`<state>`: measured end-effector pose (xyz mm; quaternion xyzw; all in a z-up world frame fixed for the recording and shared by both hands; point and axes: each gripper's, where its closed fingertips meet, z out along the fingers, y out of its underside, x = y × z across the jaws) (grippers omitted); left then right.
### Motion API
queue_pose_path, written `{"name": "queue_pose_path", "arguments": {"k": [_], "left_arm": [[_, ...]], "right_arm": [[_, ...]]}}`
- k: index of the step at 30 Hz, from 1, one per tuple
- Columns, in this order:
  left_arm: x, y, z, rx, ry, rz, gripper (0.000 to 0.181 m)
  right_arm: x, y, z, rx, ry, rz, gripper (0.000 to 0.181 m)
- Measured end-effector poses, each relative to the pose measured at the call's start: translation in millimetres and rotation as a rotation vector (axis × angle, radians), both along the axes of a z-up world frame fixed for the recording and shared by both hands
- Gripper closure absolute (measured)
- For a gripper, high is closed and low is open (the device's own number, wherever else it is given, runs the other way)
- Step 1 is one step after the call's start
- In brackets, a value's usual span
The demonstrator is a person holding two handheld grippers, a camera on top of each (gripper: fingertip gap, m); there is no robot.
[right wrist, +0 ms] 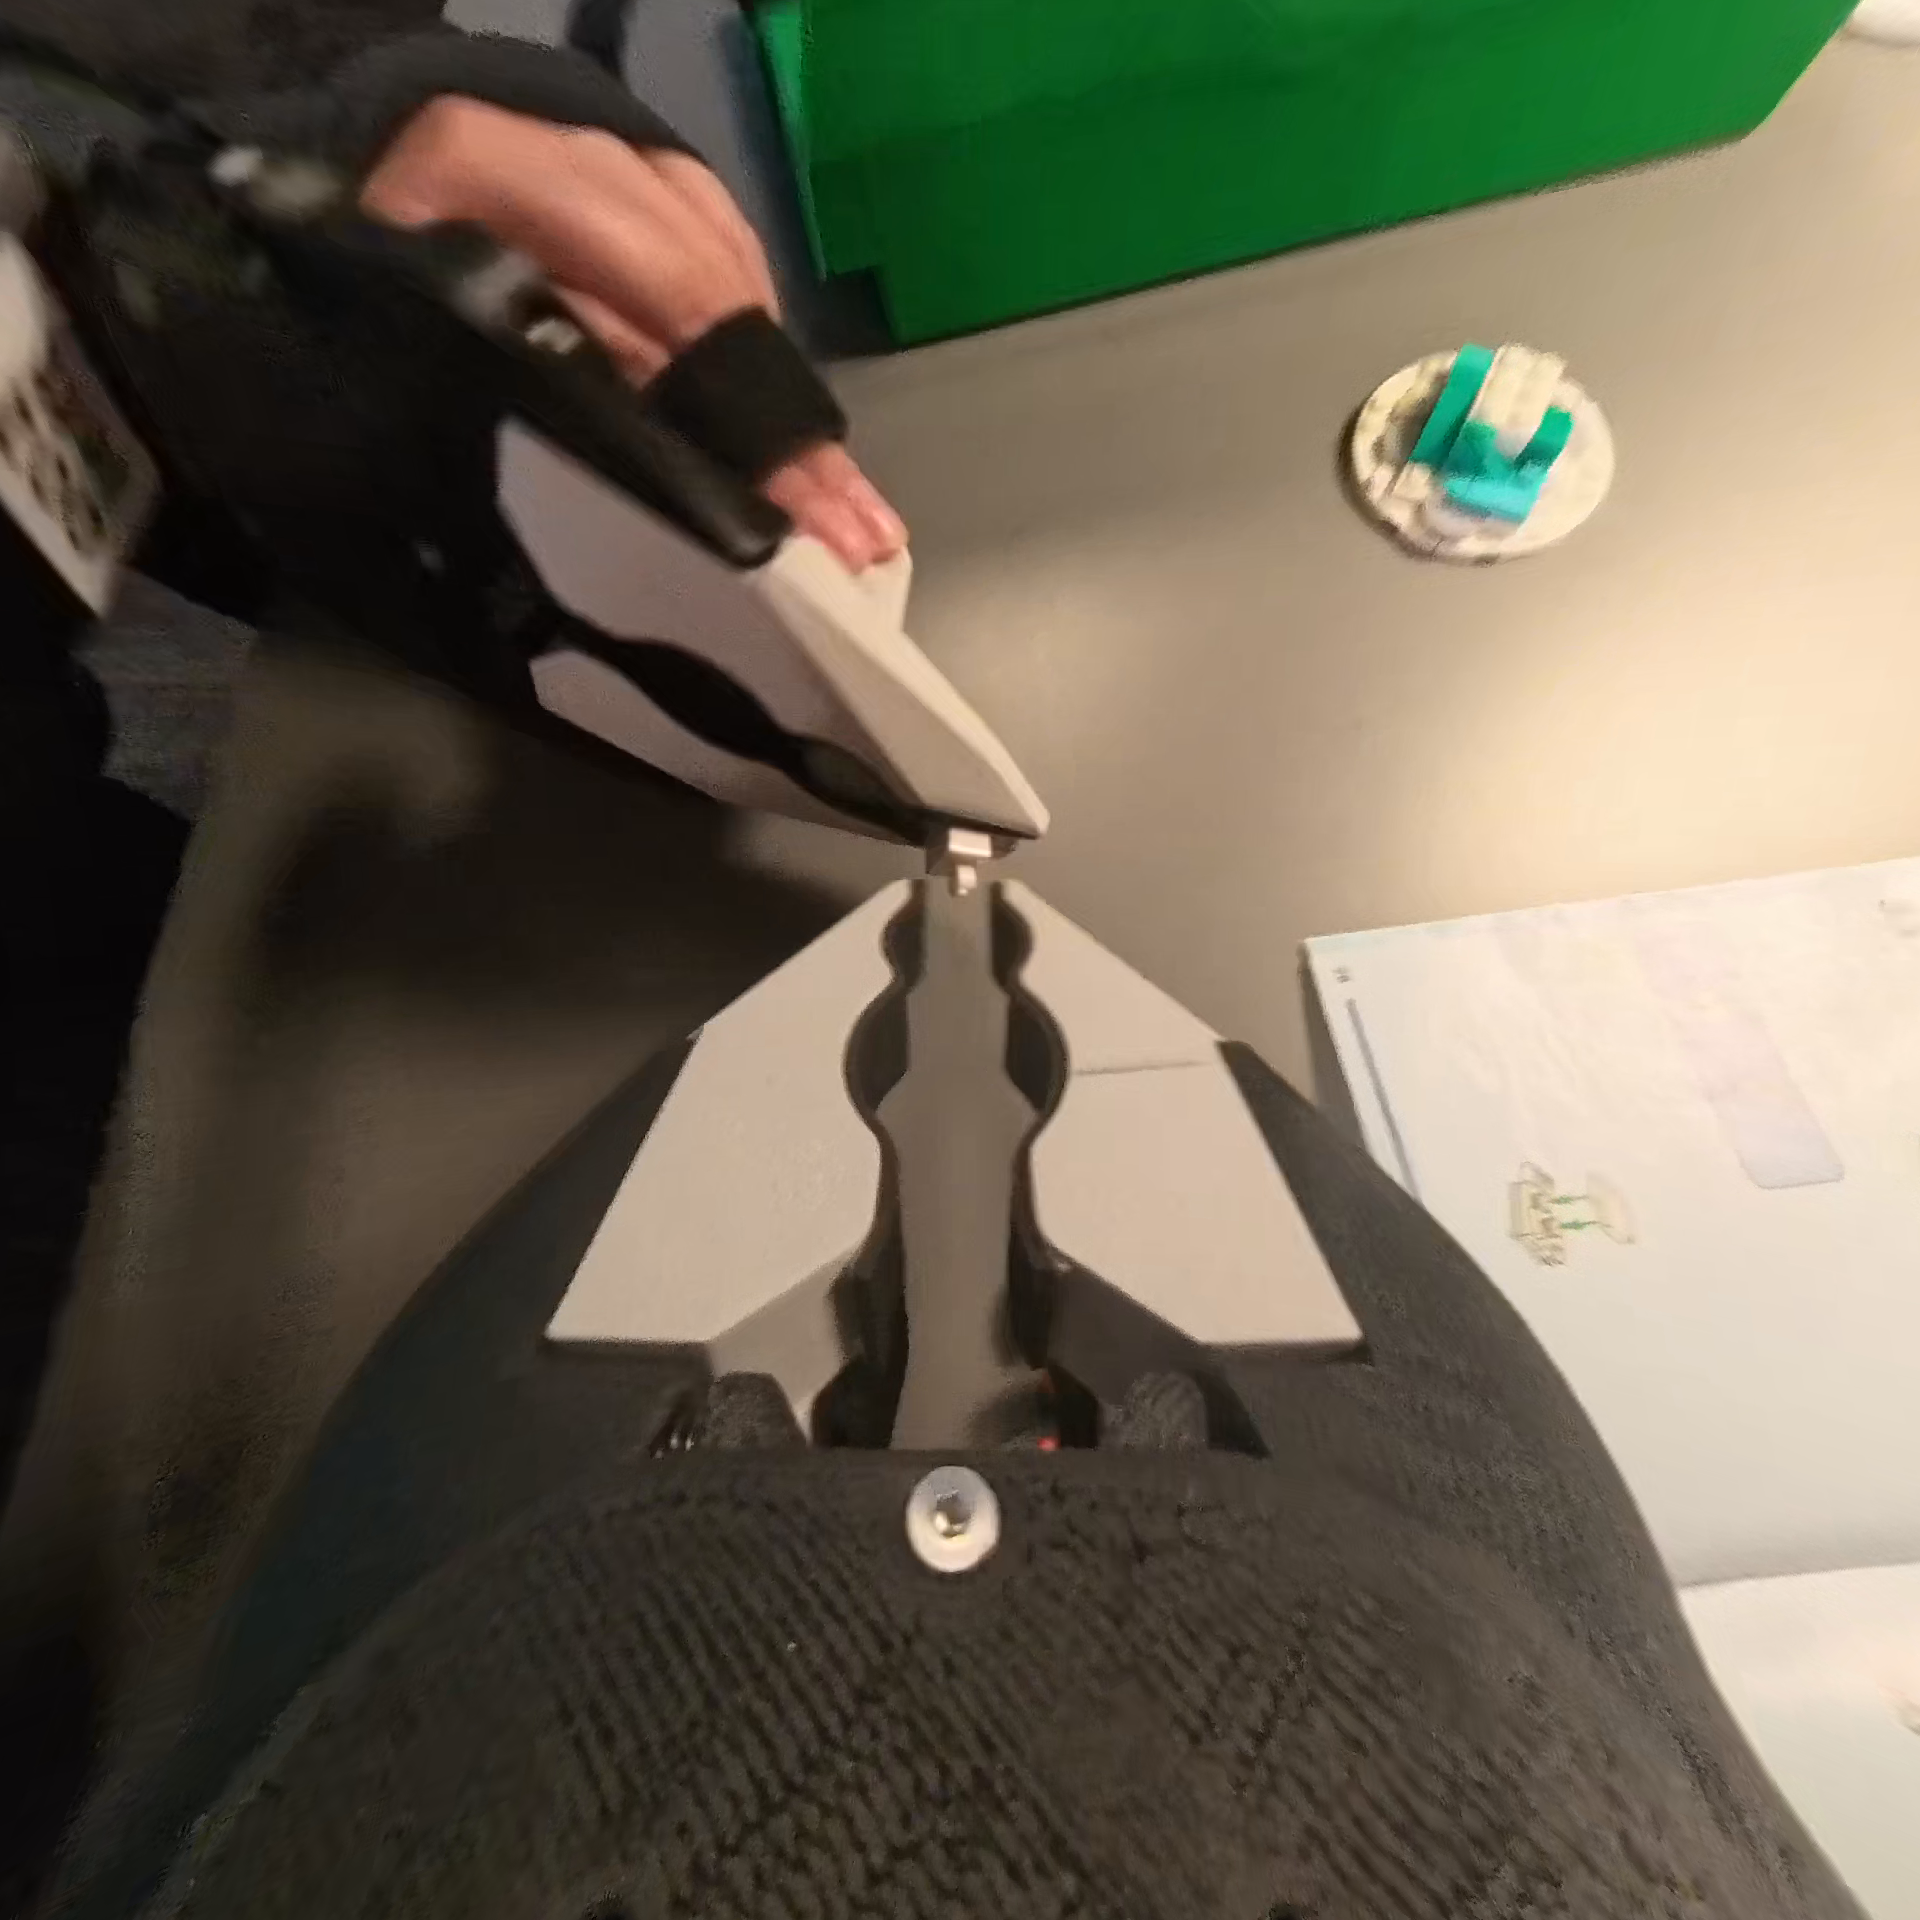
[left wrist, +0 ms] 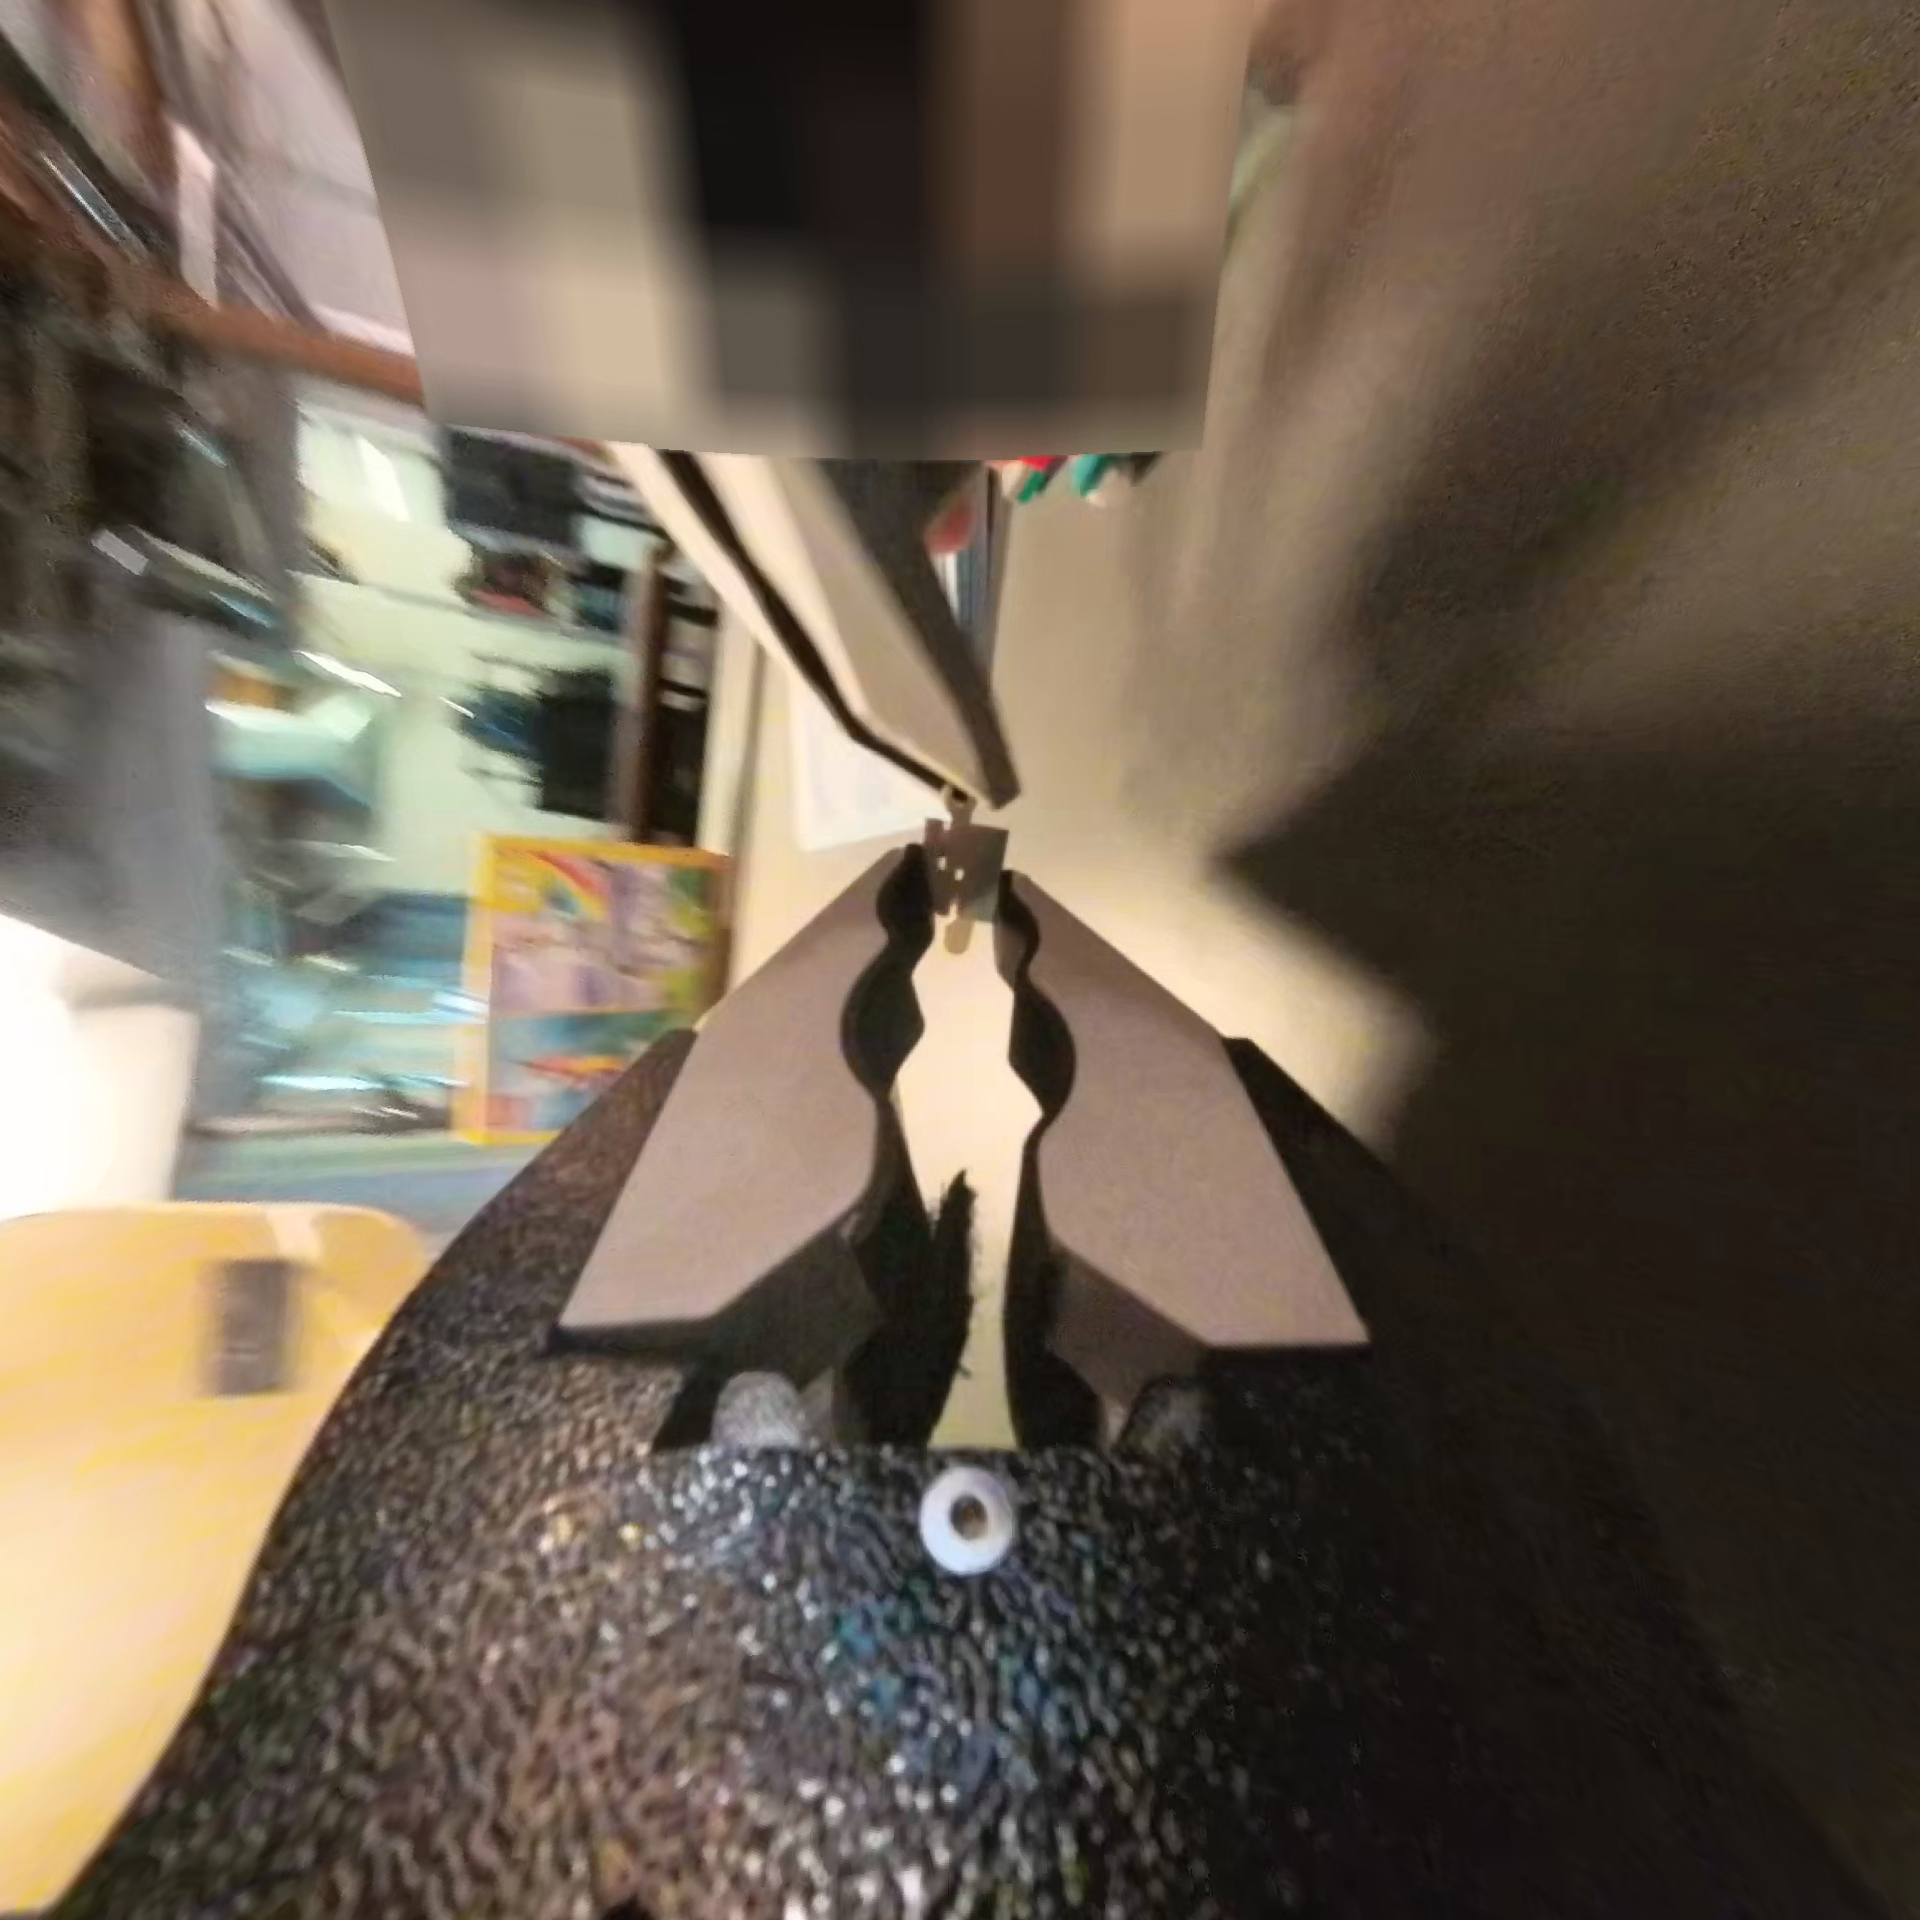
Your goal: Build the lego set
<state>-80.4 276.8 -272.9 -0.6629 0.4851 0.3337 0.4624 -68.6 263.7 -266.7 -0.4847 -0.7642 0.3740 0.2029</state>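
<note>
My left gripper (left wrist: 961,878) is shut on a small grey Lego piece (left wrist: 964,862) with holes, held up in the air. In the right wrist view it comes in from the upper left (right wrist: 982,831) with that piece (right wrist: 966,844) at its tips. My right gripper (right wrist: 958,885) meets it tip to tip, its jaws nearly closed on a tiny pale peg-like piece (right wrist: 962,883). In the left wrist view the right gripper (left wrist: 977,800) comes down from above with the tiny piece (left wrist: 956,798) at its tip. The two pieces touch or nearly touch.
A round white plate with a teal and white Lego build (right wrist: 1481,457) sits on the grey table at the back right. A green box (right wrist: 1247,156) stands behind it. An instruction sheet (right wrist: 1662,1143) lies at right. A person's hand (right wrist: 623,229) holds the left gripper. The left wrist view also shows a colourful box (left wrist: 597,987). Both grippers' tips are close together, under 4 cm apart.
</note>
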Motion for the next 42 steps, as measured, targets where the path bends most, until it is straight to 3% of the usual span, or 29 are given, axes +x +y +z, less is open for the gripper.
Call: {"name": "queue_pose_path", "arguments": {"k": [1,4,6,9,14,26,34,37,39,42], "left_arm": [[-1,1,0,-0.050,-0.119,0.016,0.171],[2,2,9,-0.159,-0.433,0.007,0.172],[3,1,17,-0.189,-0.517,-0.012,0.172],[9,-1,18,-0.245,-0.561,-0.044,0.172],[14,-2,12,-0.299,-0.579,-0.056,0.172],[14,-3,10,-0.315,-0.619,-0.065,0.172],[16,-3,3,-0.335,-0.646,-0.058,0.172],[10,1,5,-0.300,-0.647,-0.011,0.172],[1,5,3,-0.266,-0.585,0.041,0.172],[-1,8,2,-0.248,-0.572,0.074,0.172]], "right_arm": [[-1,-1,5,0.037,0.060,0.021,0.160],[-2,-5,19,0.162,0.251,0.088,0.153],[-3,-2,22,0.285,0.335,0.111,0.152],[-3,1,25,0.447,0.426,0.146,0.153],[-2,-3,29,0.555,0.506,0.202,0.164],[-3,-5,23,0.574,0.481,0.216,0.169],[-1,-5,15,0.479,0.417,0.199,0.171],[-5,1,15,0.285,0.333,0.040,0.169],[-7,3,17,0.083,0.252,-0.064,0.154],[-10,7,18,-0.098,0.189,-0.172,0.156]]}}
